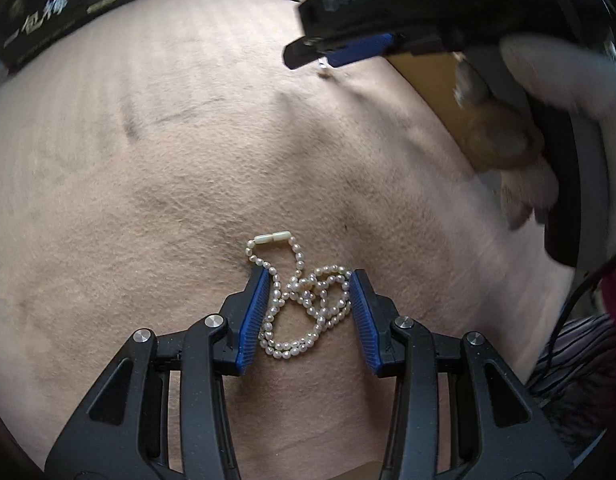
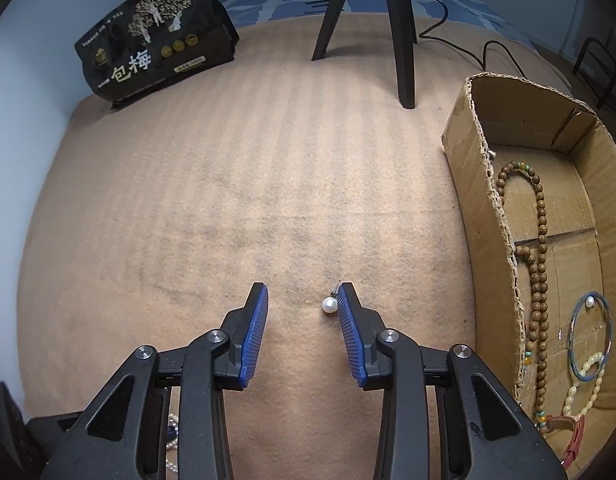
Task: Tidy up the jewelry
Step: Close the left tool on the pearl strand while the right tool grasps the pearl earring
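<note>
A white pearl necklace [image 1: 303,304] lies in loose loops on the beige cloth [image 1: 147,200], its pale clasp [image 1: 273,238] just beyond the tips. My left gripper [image 1: 310,280] straddles it, jaws apart, beads brushing both blue pads without being squeezed. A single pearl pendant [image 2: 328,305] rests on the cloth between the jaws of my right gripper [image 2: 303,292], touching the right-hand pad [image 2: 350,320]; the left-hand pad stands well clear of it. In the left wrist view the right gripper [image 1: 312,56] hovers over that pearl [image 1: 324,70], held by a gloved hand [image 1: 556,76].
An open cardboard box [image 2: 480,168] stands to the right, holding a wooden bead strand [image 2: 542,240], a blue bangle [image 2: 590,336] and a pale bead bracelet [image 2: 584,384]. A black printed bag [image 2: 155,40] and tripod legs [image 2: 400,40] with a cable stand at the far edge.
</note>
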The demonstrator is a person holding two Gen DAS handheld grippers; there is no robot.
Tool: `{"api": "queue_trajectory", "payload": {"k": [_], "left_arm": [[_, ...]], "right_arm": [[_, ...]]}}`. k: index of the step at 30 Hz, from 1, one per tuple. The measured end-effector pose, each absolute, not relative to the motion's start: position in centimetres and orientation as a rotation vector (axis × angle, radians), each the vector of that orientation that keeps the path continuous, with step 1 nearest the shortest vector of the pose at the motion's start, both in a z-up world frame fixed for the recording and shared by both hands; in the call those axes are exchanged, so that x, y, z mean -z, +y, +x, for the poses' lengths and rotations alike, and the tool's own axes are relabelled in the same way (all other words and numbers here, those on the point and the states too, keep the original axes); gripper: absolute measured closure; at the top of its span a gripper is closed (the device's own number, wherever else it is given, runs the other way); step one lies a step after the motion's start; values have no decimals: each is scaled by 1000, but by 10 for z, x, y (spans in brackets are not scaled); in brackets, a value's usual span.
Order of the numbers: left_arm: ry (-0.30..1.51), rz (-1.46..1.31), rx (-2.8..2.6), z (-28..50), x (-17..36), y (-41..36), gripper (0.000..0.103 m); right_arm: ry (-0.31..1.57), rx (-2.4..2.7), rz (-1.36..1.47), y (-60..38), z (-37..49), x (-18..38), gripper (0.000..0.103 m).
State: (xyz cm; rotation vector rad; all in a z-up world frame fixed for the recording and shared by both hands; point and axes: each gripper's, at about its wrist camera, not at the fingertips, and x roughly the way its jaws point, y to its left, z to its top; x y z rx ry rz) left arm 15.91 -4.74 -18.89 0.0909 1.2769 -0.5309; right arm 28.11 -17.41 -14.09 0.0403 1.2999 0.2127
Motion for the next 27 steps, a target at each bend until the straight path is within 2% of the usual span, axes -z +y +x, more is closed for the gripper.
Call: {"api": "queue_trajectory", "payload": {"k": [11,13,15,18,27], "left_arm": [[1250,137,539,156,191,-54,62],[1239,154,533,152,191,-53,68],[1224,189,517,150,190,-53,78],[1211,199,496,149,190,-54,88],[1218,118,479,155,186,-45,96]], "right_arm": [[1324,-177,-3,-173,284,153,88],[1324,-173,-16,-172,283,155,91],[1321,-176,-24,-174,281,155,95],[1311,-178,-40,-173,279,154,96],[1269,-202,-42,-172,263,138,96]]}}
